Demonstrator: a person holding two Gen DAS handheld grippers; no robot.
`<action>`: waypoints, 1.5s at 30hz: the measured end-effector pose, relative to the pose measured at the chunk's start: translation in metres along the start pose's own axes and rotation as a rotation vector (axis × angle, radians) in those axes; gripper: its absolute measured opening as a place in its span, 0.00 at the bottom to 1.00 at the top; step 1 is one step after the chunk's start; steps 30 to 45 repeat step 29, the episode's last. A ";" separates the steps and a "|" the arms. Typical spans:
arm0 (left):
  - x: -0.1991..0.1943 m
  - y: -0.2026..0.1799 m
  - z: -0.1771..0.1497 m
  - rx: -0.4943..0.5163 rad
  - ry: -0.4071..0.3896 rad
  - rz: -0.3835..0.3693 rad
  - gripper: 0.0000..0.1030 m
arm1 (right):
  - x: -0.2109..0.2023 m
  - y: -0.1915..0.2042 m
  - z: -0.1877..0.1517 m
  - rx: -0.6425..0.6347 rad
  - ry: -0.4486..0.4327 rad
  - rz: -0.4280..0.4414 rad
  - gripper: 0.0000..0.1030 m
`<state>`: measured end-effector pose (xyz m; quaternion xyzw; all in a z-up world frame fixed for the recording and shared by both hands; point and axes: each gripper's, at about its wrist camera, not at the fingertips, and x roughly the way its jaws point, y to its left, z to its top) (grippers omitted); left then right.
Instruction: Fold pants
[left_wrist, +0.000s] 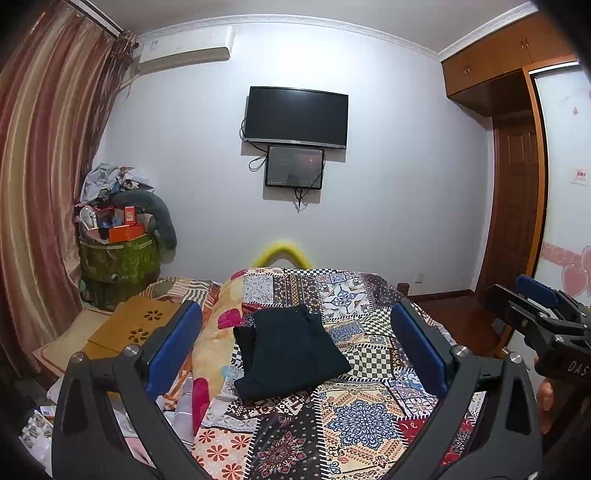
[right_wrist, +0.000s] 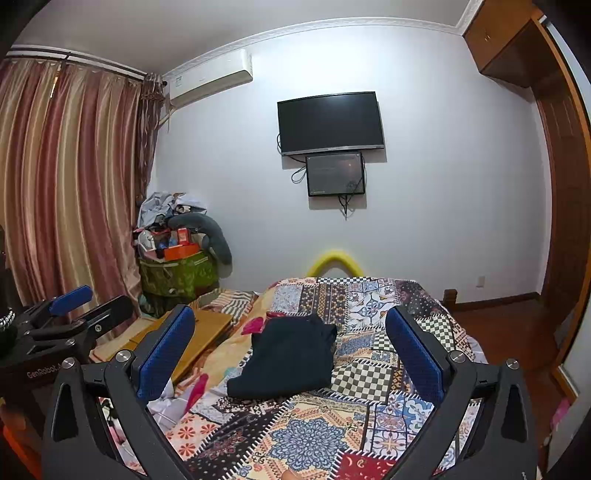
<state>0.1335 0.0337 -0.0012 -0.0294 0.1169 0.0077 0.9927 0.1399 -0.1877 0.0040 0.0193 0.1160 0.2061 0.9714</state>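
On my far left hang the striped curtains (right_wrist: 70, 177), reaching down past the bed's side. Next to them, in the corner, a green bin (left_wrist: 120, 258) is heaped with boxes and clutter, a grey cushion draped over its top. In front of that, a wooden board (left_wrist: 136, 325) with flower-shaped cutouts lies on the left part of the bed.

My left tool (left_wrist: 295, 350) has its jaws spread wide, blue pads (left_wrist: 173, 350) well apart, gripping nothing. Between those pads, further out, I see the pants (left_wrist: 288, 354): dark, folded into a compact bundle, lying on the patchwork quilt (left_wrist: 354, 421) near the middle of the bed. Their left edge sits beside an orange floral blanket (left_wrist: 214, 332) that is bunched along the quilt's left border. Neither tool touches the cloth.

Above, on the white wall, a dark television (right_wrist: 330, 123) is mounted, with a smaller screen (right_wrist: 335, 174) just beneath it and cables hanging down. A yellow curved piece (right_wrist: 334, 260) peeks over the bed's far end.

My right tool (right_wrist: 291, 354) is likewise gaping, pads apart and holding nothing; the pants lie framed between them, well ahead. From the left wrist view this tool (left_wrist: 532, 314) shows at the right edge, over the side of the bed. Furthest right stands the wooden wardrobe (left_wrist: 491, 62), with a brown door below it.
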 end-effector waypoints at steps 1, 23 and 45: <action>0.000 0.000 0.000 -0.001 -0.002 -0.001 1.00 | 0.000 0.000 0.000 0.000 -0.001 -0.001 1.00; 0.000 -0.007 -0.002 0.027 0.007 -0.037 1.00 | 0.000 -0.001 0.001 0.008 0.007 0.006 1.00; 0.002 -0.008 -0.003 0.026 0.014 -0.039 1.00 | 0.001 -0.001 0.000 0.011 0.014 0.003 1.00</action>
